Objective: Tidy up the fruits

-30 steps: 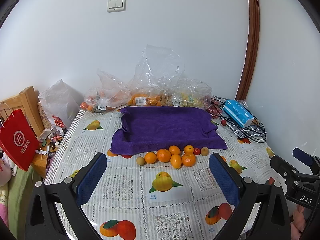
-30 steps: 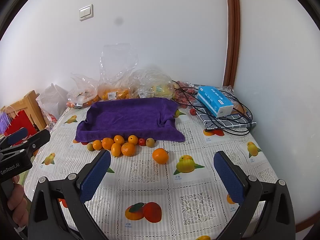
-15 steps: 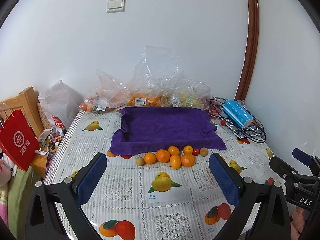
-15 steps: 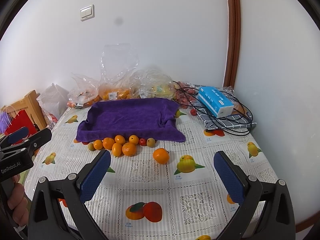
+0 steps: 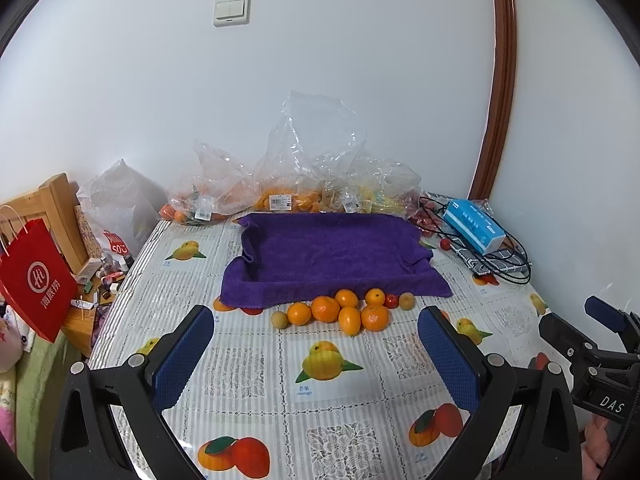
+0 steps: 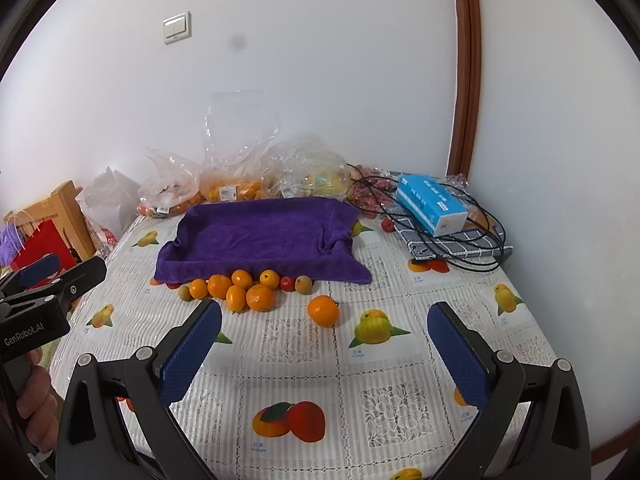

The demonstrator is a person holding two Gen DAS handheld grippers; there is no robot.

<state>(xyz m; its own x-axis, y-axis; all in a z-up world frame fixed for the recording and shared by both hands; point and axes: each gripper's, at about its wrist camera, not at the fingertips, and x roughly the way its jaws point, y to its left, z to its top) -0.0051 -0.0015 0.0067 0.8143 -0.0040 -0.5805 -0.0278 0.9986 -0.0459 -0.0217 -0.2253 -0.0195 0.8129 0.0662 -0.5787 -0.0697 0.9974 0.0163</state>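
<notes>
On the counter (image 6: 400, 368), just in front of the towel (image 6: 260, 236), sits the fruit cluster (image 6: 240, 286): oranges, two small tan fruits, one red. One stray orange (image 6: 323, 311) lies apart, to the right of the cluster and nearer the right gripper (image 6: 324, 364). Both grippers hover above the counter, jaws wide apart, holding nothing; left gripper (image 5: 316, 360) faces the cluster head-on.

Likely step: first pick. Take the stray with the right, since it has free space all round. Centre the jaws on it, come down low and close gently; it's round and will roll.

Orientation: mostly round, no real axis. The oval fruit (image 6: 236, 298) at the cluster's front has its long axis running roughly toward the towel. Cluster row runs left-right along the towel edge.
</notes>
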